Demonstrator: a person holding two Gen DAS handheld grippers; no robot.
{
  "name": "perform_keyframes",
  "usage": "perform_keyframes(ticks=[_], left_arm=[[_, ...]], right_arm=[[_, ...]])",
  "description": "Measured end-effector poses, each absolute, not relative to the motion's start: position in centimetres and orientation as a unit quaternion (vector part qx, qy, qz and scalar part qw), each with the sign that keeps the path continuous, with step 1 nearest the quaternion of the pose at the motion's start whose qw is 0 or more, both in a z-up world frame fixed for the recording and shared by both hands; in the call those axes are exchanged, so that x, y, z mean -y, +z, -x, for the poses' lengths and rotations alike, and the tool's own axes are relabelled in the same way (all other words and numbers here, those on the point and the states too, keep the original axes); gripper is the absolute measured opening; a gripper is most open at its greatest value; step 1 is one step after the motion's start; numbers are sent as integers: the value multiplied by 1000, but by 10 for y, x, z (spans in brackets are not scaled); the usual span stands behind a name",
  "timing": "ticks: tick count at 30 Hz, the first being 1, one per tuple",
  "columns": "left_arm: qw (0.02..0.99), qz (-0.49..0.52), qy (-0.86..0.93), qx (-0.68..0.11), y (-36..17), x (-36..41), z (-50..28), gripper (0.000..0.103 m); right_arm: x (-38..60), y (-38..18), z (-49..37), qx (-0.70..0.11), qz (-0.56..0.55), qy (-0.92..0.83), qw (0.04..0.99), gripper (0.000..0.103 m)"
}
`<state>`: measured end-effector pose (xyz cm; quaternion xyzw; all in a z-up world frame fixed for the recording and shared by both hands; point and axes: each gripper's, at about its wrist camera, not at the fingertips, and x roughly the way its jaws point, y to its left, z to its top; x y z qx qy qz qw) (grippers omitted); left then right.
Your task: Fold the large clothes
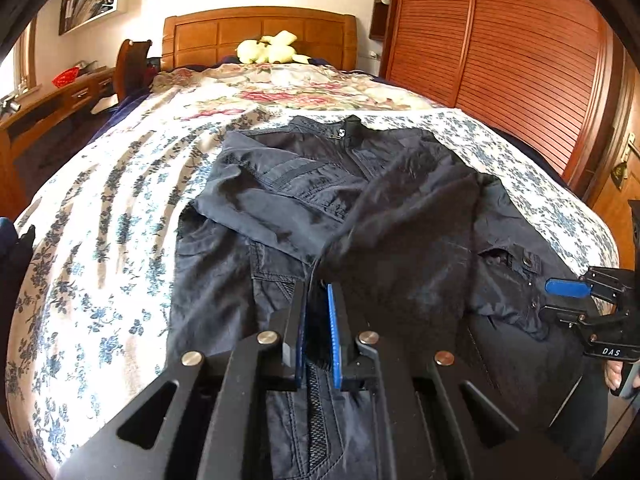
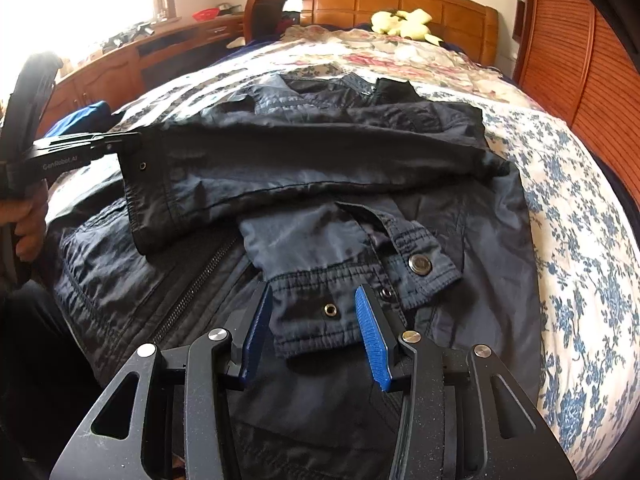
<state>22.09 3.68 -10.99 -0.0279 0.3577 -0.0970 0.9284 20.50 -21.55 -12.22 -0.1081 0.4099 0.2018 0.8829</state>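
Dark jacket lies face up on the bed, collar toward the headboard, zip running down toward the near edge. Left hand-held gripper: jaws nearly together, clamped on the cuff end of one sleeve, which is drawn across the chest; from the right wrist view the cuff hangs from the jaw tips, lifted off the body of the jacket. Right hand-held gripper: jaws parted, straddling the other cuff without pressing it (a gap shows on both sides of the cloth), so this one holds nothing. That second sleeve lies folded over the lower front, snap facing up. Judged step: laying both sleeves inward before folding the body. Risks from here: 1) the fabric looks thin and slick, so the clamped cuff could slip out if the left side pulls sideways faster than the sleeve follows; 2) dragging the lifted sleeve may tug the shoulder and skew the whole jacket on the floral sheet, spoiling the symmetry of the fold; 3) if the right jaws close where they stand they may catch the front panel under the cuff as well as the cuff, so a lift would bring up two layers; 4) the sleeves overlap near the zip, so moving one could disturb the other. Plush toy by the headboard is well apart, no concern.
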Motion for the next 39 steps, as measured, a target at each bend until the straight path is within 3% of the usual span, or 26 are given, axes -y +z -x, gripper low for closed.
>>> perform_keyframes(ticks=[2, 10, 12, 21, 39], left_arm=[[932, 30, -99, -346, -106, -38, -216, 10], [944, 35, -114, -306, -89, -47, -196, 34], [948, 40, -116, -295, -85, -51, -191, 36], [960, 44, -95, -259, -72, -69, -174, 37], [957, 28, -51, -284, -91, -104, -152, 39]], right_arm=[[213, -123, -206, -409, 109, 203, 883, 44], [199, -129, -206, -413, 115, 208, 879, 44], [199, -131, -206, -414, 116, 209, 879, 44], [213, -137, -202, -419, 106, 198, 880, 44], [293, -128, -198, -416, 89, 121, 897, 47]])
